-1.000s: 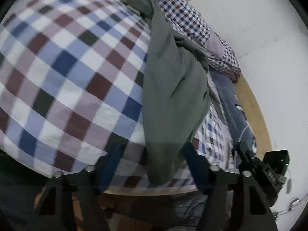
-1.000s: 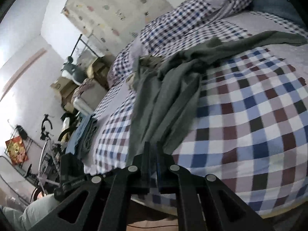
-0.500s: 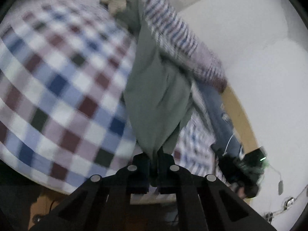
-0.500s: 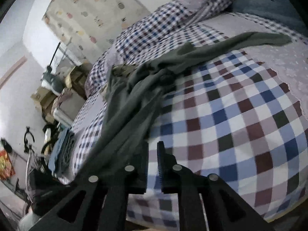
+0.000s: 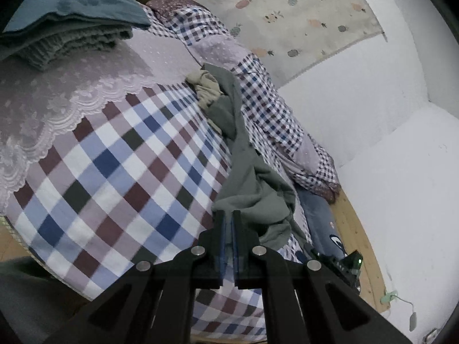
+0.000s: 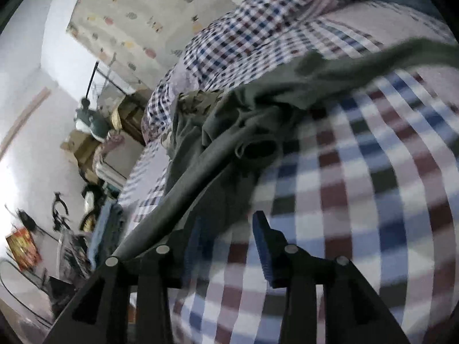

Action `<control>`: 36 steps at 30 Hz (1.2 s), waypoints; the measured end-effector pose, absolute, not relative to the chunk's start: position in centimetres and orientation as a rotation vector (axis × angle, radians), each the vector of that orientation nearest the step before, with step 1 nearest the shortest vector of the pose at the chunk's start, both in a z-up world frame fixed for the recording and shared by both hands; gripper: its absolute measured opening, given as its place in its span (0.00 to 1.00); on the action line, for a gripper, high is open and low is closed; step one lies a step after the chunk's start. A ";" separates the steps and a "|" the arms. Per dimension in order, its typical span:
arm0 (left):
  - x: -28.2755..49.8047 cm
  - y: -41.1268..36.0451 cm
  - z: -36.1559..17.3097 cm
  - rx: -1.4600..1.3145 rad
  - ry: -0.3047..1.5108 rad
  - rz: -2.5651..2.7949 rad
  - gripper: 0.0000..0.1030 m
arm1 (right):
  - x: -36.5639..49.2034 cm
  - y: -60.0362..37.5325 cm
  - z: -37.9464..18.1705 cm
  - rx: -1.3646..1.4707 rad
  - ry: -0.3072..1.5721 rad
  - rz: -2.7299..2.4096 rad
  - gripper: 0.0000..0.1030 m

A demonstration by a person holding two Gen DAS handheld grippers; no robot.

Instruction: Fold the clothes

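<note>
Left claw [image 5: 228, 223] pinches the green garment [image 5: 252, 195] edge; right claw [image 6: 229, 229] gapes wide, empty. Thin grip may slip, bunching fabric on the bed [image 5: 120, 172].

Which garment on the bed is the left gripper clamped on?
The grey-green garment, strung along the checked bed cover: the left gripper pinches its near edge. The beige garment lies crumpled at the far end; the folded pile sits apart.

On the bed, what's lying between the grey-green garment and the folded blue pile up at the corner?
Left wrist view: a crumpled beige garment beside the grey-green garment, then bare lilac lace-edged cover up to the folded blue pile.
</note>
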State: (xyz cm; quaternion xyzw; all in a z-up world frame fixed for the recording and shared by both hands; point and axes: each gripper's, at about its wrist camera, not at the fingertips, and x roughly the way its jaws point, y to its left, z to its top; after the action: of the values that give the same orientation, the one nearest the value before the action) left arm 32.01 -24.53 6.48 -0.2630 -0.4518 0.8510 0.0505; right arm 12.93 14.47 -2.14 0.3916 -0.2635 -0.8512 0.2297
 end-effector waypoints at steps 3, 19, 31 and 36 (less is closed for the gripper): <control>31.6 -24.5 6.4 -0.816 -1.372 2.595 0.02 | 10.9 13.5 -2.5 1.104 -0.722 -2.322 0.40; 31.7 -23.6 6.1 -0.858 -1.340 2.581 0.02 | 6.7 10.4 -3.6 1.216 -0.661 -2.350 0.36; 32.1 -24.1 6.9 -0.814 -1.374 2.557 0.02 | 17.1 15.9 -0.5 1.123 -0.681 -2.486 0.03; 33.0 -24.7 7.2 -0.801 -1.400 2.553 0.01 | 24.2 18.0 -1.8 1.298 -0.696 -2.450 0.05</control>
State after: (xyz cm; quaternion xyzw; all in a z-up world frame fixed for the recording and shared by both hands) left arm 32.97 -24.71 7.17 -0.2648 -0.4626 0.8439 0.0609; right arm 24.16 18.00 -1.85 0.4495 -0.2411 -0.8485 0.1410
